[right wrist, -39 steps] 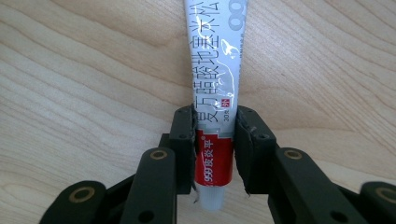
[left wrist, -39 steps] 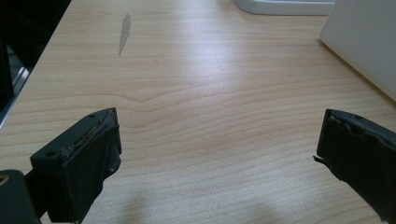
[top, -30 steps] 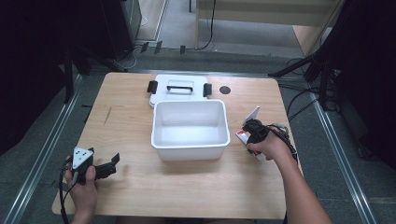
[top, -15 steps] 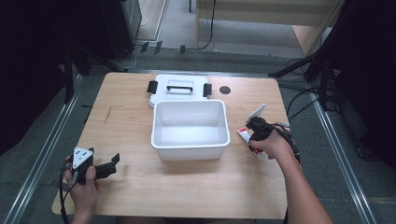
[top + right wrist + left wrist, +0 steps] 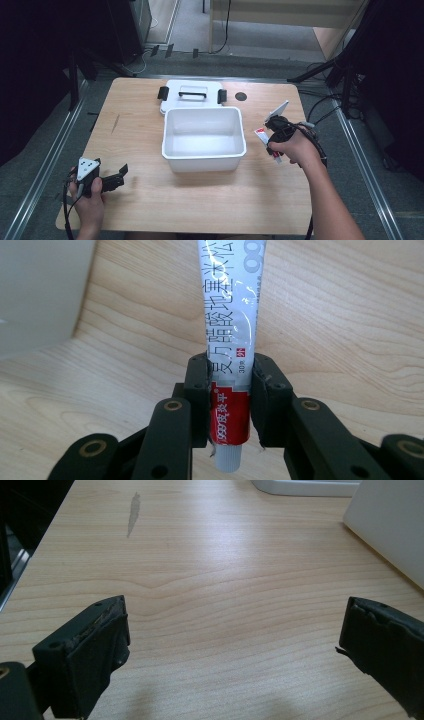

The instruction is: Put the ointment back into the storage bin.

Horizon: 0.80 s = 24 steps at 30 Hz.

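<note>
A pale wooden table (image 5: pixel 150 130) stands on a grey floor, with dark equipment and cables around it. In the right gripper view the right gripper (image 5: pixel 230 385) has its two black jaws clamped on a silver and red ointment tube (image 5: pixel 232 340): the red cap end hangs just below the jaws, and the silver printed body rises from between them over the wood. To the left of these jaws is the wall of a white rectangular plastic bin (image 5: pixel 204 137). Behind the bin in the high view lies its flat white lid with black clips (image 5: pixel 192 95). The left gripper (image 5: pixel 230 645) is held low over bare wood near the table's front corner, jaws wide apart with nothing between them; the bin's side shows beyond the right-hand jaw.
</note>
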Tool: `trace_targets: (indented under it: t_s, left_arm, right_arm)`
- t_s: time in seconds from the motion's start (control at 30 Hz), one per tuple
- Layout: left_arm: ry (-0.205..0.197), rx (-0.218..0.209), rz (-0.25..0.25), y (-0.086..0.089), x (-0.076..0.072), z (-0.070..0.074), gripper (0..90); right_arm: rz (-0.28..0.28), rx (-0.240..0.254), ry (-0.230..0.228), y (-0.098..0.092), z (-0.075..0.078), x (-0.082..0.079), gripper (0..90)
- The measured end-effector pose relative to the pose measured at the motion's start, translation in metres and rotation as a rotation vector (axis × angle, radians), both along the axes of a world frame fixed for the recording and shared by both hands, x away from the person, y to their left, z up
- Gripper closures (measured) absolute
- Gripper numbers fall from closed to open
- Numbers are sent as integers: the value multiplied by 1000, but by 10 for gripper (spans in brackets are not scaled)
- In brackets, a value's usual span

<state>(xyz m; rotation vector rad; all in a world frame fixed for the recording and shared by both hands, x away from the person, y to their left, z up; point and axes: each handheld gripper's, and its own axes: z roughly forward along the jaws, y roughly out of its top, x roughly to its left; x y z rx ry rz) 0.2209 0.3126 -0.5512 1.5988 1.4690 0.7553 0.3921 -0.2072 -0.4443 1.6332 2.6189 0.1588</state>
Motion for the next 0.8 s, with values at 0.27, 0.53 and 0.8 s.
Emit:
trace_targets:
  t_s: [0.27, 0.53, 0.8]
  left_arm:
    - [2, -6, -1, 1, 0, 0, 7]
    - [5, -4, -1, 1, 1, 0, 7]
    - [9, 7, -3, -1, 1, 0, 7]
  right_arm:
    - [-6, 25, -20, 6, 27, 3, 727]
    - [-8, 36, -27, 14, 44, 6, 727]
    - [6, 43, -32, 24, 60, 8, 726]
